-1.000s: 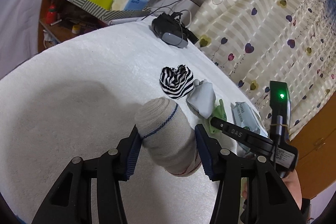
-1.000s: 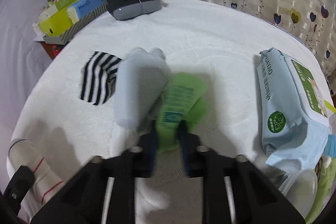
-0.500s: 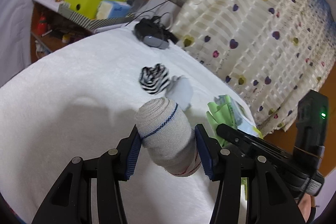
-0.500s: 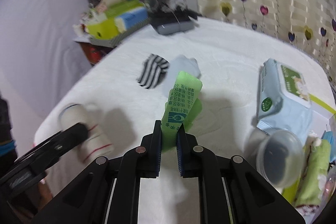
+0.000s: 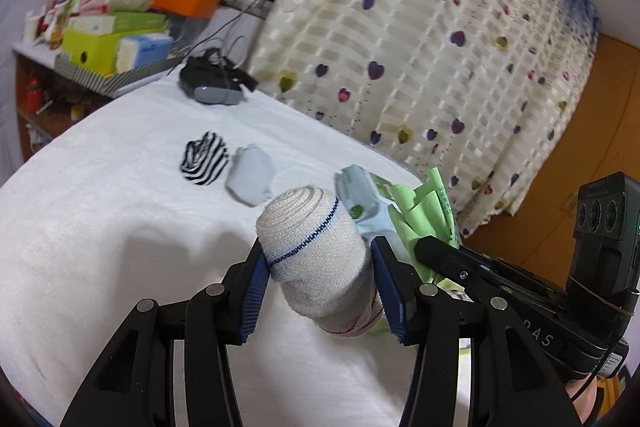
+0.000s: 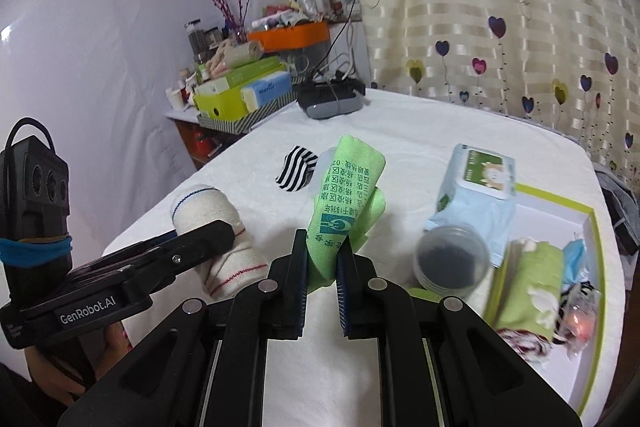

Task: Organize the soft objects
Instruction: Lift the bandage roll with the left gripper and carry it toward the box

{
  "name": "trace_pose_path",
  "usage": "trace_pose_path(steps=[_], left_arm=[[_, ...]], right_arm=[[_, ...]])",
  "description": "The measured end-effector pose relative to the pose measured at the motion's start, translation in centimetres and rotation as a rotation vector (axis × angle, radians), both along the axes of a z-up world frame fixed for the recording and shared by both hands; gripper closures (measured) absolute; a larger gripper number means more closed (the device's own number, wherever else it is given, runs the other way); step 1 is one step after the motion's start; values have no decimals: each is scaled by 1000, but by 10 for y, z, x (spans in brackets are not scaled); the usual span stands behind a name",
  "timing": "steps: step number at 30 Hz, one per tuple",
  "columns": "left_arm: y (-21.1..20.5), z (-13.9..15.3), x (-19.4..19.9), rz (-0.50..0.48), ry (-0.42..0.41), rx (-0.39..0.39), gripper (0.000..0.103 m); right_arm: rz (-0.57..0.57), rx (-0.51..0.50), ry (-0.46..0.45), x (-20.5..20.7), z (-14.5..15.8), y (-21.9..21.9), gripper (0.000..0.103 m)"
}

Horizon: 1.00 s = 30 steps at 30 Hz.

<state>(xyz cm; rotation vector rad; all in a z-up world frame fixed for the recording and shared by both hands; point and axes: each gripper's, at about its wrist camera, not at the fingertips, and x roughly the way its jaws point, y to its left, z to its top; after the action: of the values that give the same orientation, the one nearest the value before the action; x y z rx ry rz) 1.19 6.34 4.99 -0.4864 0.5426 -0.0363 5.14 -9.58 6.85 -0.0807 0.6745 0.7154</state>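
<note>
Leftmost above the white tabletop [image 6: 420, 131], a rolled cream sock [image 5: 316, 251] is clamped between the fingers [image 5: 252, 283] of the left gripper [image 5: 318, 287]; its long axis runs forward and upward along the fingers, spiral end facing away, lower end cut off behind the pads. Beyond the roll, a striped sock [image 5: 204, 163] and a pale grey sock [image 5: 251, 177] lie just beside each other, with bare white surface to their left up to the tabletop's rounded edge. Right of the roll, a green sock [image 6: 344, 203] is pinched by the closed right gripper [image 6: 322, 267], standing nearly upright, printed sole toward the camera. Further right, a wipes pack [image 6: 476, 195] leans at a lime-rimmed tray [image 6: 592, 239], whose contents are blurred and hard to make out.
</note>
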Motion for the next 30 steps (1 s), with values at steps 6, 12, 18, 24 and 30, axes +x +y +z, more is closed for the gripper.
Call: trace_pose_path(steps=[6, 12, 18, 24, 30], left_arm=[[-22, 9, -2, -39, -11, 33, 53], [-42, 12, -4, -85, -16, 60, 53], [-63, 15, -4, -132, -22, 78, 53], [-83, 17, 0, -178, -22, 88, 53], [-95, 19, 5, -205, -21, 98, 53]], right_arm=[[-20, 23, -20, -11, 7, -21, 90], [-43, 30, -36, -21, 9, -39, 90], [-75, 39, -41, -28, 9, -61, 90], [-107, 43, -39, -29, 8, -78, 90], [-122, 51, -40, -28, 10, -90, 90]])
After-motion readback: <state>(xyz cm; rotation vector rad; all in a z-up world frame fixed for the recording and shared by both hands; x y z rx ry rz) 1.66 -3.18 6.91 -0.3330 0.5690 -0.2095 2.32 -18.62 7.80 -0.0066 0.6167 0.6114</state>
